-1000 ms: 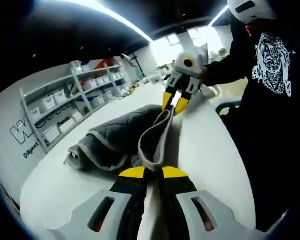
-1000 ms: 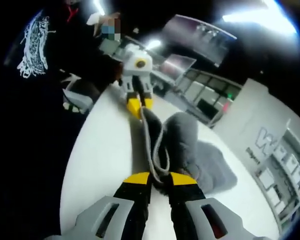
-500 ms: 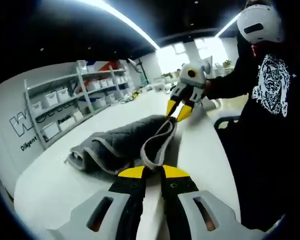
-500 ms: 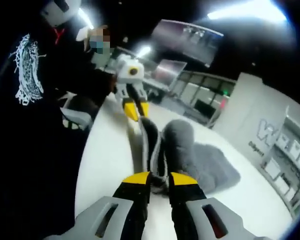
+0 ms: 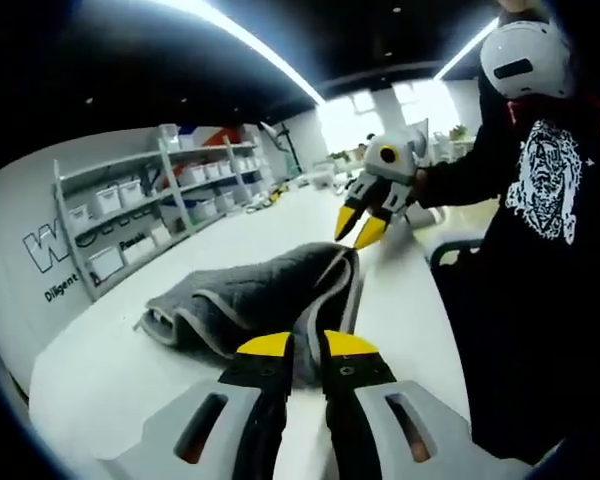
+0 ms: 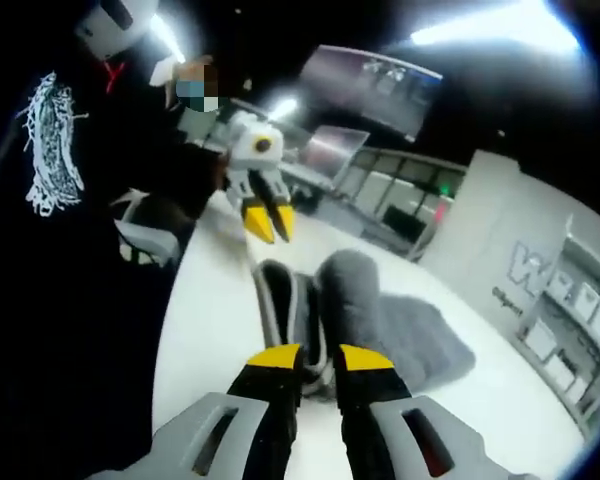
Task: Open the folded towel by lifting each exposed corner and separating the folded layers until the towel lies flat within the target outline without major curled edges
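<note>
Across frame centre on the white table point(image 5: 110, 370): grey towel point(image 5: 250, 290), folded, near hem rolled. Needs both corners regripped and drawn apart low and taut. Left gripper point(image 5: 298, 352), bottom centre: nearly pressed together, pinch uncertain. Right gripper point(image 5: 361, 226), upper right: spread, clear of cloth.

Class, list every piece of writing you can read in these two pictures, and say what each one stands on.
"W": large dark letter on the white wall, the rest of the word hidden behind the shelving unit.
"Diligent": small text on that wall, below the W.
Bin labels on the shelving: too small to read.
White print on the person's black shirt: not legible.
</note>
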Demonstrator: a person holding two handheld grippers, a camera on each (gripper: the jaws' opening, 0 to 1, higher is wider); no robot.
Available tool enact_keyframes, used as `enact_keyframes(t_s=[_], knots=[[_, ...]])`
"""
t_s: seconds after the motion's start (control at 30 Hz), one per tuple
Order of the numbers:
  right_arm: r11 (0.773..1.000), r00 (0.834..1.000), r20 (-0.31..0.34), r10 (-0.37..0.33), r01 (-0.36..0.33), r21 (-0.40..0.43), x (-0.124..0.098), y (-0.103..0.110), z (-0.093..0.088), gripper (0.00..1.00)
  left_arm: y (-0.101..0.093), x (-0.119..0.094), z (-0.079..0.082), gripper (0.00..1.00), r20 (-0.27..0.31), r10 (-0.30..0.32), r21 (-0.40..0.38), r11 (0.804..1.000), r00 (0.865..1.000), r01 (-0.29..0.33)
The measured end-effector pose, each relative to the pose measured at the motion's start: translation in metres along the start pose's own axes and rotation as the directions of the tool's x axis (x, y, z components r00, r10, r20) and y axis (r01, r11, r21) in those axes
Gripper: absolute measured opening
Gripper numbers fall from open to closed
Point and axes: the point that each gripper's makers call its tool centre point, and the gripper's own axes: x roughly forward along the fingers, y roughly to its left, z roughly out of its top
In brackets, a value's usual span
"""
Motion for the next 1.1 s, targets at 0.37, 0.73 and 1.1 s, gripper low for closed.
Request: enact_keyframes(t_s=[0.37, 0.73, 1.1], knots=[[1.0, 1.0, -0.006, -0.006, 0.007, 0.016, -0.003, 0.001, -0.001, 0.0, 0.004, -0.002, 0.011, 0.01, 0.058, 0.039, -0.042, 0.998, 0.998, -0.037], [0.992, 0.998, 0.042, -0.055, 0.05, 0.115, -0.009, -0.012, 0.007, 0.03, 0.04, 0.006, 0.006, 0.16, 0.073, 0.235, -0.243, 0.947, 0.969, -0.211], [0.931, 0.981, 0.048, -0.189, 0.164, 0.325, -0.012, -0.043, -0.004, 0.65, 0.072, -0.002, -0.024, 0.58, -0.01, 0.373, -0.475, 0.815, 0.928, -0.332]])
